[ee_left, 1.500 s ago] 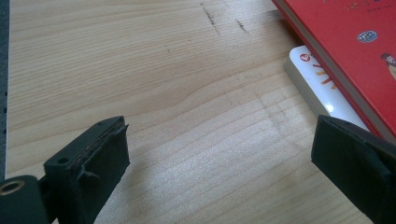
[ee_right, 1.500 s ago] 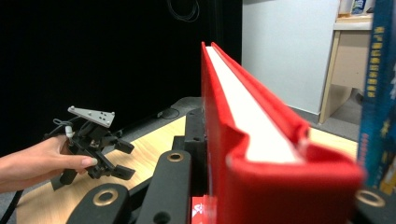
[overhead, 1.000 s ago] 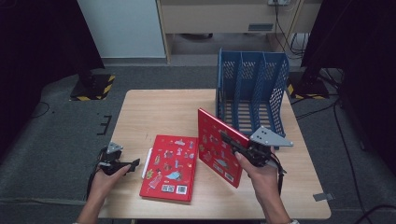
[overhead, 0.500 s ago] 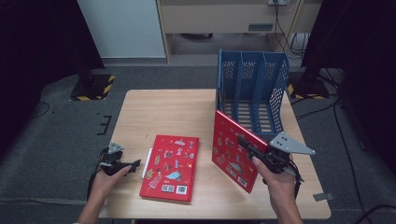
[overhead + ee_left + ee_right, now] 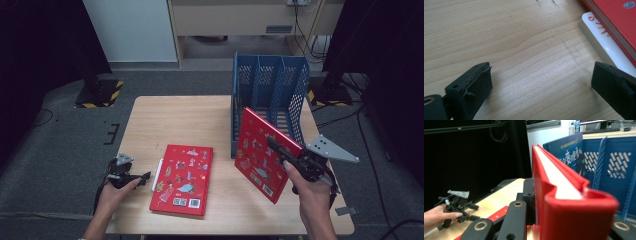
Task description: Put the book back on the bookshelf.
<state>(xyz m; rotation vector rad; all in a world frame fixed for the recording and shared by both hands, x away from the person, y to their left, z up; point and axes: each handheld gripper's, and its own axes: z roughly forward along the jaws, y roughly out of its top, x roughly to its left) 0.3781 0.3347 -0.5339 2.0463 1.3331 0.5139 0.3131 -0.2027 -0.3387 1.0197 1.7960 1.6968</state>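
Risk here sits mostly with the red book (image 5: 262, 154) clamped in the right gripper (image 5: 290, 156), whose jaws are closed tight across the cover and pages near one edge, the book standing tilted on its corner off the table (image 5: 165, 120). Ahead of that gripper and just beyond the book's far edge stands the blue file rack (image 5: 270, 95), its mesh dividers upright; judging from the pose, the book is meant for one of its slots. Because the grip is at one edge, the heavy free end could swing or sag, and the cover could slip between the pads if the hand twists quickly. A tilted approach could also knock the leading corner against a divider and push the light rack backward or tip it. In the right gripper view a blue book (image 5: 567, 151) already stands in the rack, so a slot may be taken and the entry narrower than it looks. Away to the side, the left gripper (image 5: 131, 176) rests low with jaws spread wide and nothing between them, just beside a second red book (image 5: 184, 179) lying flat on a white-edged one (image 5: 604, 45).
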